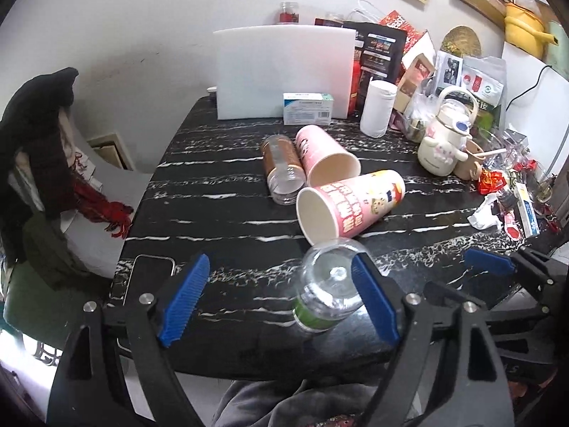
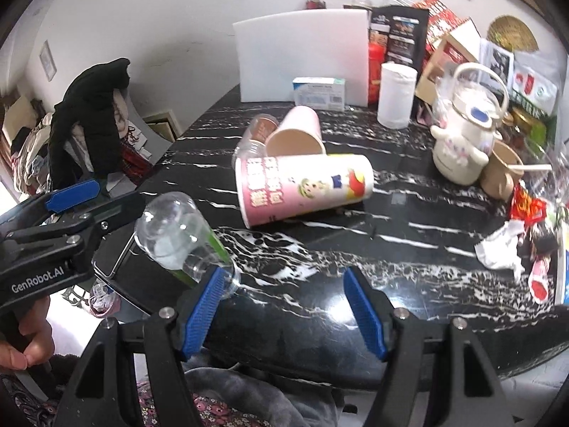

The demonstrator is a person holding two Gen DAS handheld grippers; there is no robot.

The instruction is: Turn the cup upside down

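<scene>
Several cups lie on their sides on the black marble table (image 1: 220, 227): a near pink paper cup (image 1: 350, 204) (image 2: 306, 186), a far pink paper cup (image 1: 325, 154) (image 2: 297, 135), a clear brown-labelled cup (image 1: 281, 169) (image 2: 254, 133), and a clear green-labelled cup (image 1: 327, 290) (image 2: 181, 235) nearest me. My left gripper (image 1: 281, 300) is open, its right finger beside the green-labelled cup. My right gripper (image 2: 282, 311) is open and empty, the green-labelled cup by its left finger. The left gripper also shows in the right wrist view (image 2: 73, 192).
A phone (image 1: 142, 277) lies at the table's near left edge. A white board (image 1: 284, 71), small box (image 1: 307, 108), white canister (image 1: 377, 106), white kettle (image 1: 446, 142) and packets crowd the back and right. A chair with clothes (image 1: 39, 156) stands left.
</scene>
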